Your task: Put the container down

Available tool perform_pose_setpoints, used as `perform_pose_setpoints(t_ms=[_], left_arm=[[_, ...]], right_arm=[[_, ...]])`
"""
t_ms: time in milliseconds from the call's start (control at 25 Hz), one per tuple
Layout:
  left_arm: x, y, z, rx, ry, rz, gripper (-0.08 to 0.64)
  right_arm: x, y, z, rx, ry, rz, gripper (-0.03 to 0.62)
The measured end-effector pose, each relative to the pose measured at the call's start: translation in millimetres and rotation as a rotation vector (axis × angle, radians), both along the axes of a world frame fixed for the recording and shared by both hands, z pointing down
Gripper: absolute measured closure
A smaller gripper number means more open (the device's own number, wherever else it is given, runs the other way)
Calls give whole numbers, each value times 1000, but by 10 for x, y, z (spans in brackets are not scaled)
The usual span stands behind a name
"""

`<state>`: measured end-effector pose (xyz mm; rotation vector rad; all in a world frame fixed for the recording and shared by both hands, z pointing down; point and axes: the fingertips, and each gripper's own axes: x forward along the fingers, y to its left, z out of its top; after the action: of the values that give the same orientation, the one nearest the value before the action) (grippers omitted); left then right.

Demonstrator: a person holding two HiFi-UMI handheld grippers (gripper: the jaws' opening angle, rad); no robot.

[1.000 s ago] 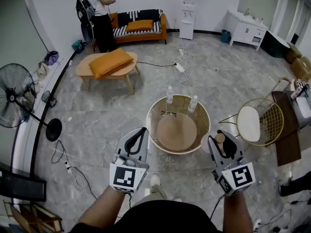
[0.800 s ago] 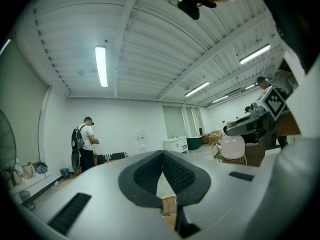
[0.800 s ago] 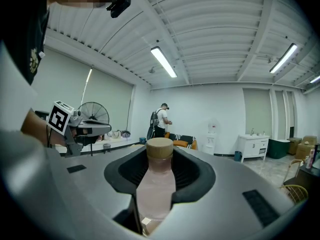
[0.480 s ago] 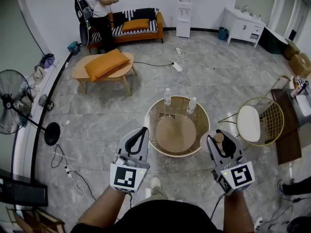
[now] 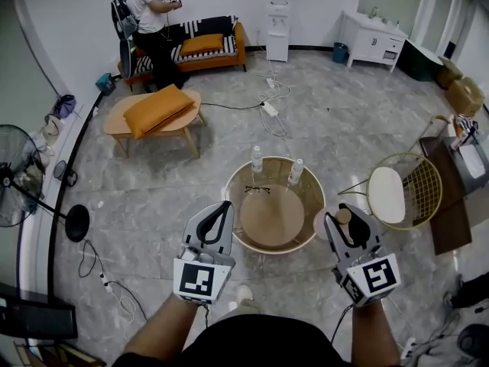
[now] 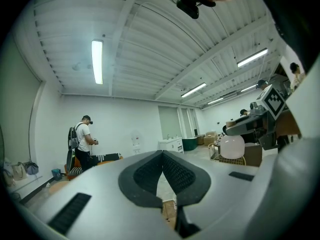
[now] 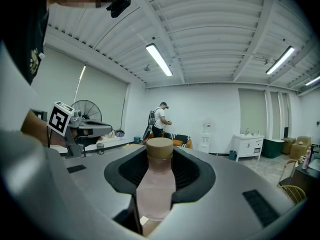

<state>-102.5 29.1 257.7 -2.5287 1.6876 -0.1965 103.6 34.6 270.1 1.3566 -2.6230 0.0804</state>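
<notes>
Ceiling strip lights (image 6: 97, 61) give bright, even light; fisheye edges darken.

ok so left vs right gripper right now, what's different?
Load: the left gripper is empty; the right gripper grips a pale pink container with a tan cap.
Jaws: the left gripper's pads meet at the tips; the right gripper's pads are spread by the container's neck.
Shared: both point forward near the round table, one on each side.
</notes>
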Motion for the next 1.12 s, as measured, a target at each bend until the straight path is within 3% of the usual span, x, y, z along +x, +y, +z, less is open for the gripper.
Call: perform_pose_setpoints(t_ms=[520, 680, 1120], left_arm=[[-259, -286, 55, 4, -4, 55, 545], [-336, -366, 25, 14, 47, 74, 545], [-562, -439, 108, 15, 80, 112, 545]], right_arm=[[-274, -181, -50, 11, 17, 48, 442], [-373, -194, -80, 10, 34, 68, 442], [-508, -108, -70, -6, 33, 117, 442]])
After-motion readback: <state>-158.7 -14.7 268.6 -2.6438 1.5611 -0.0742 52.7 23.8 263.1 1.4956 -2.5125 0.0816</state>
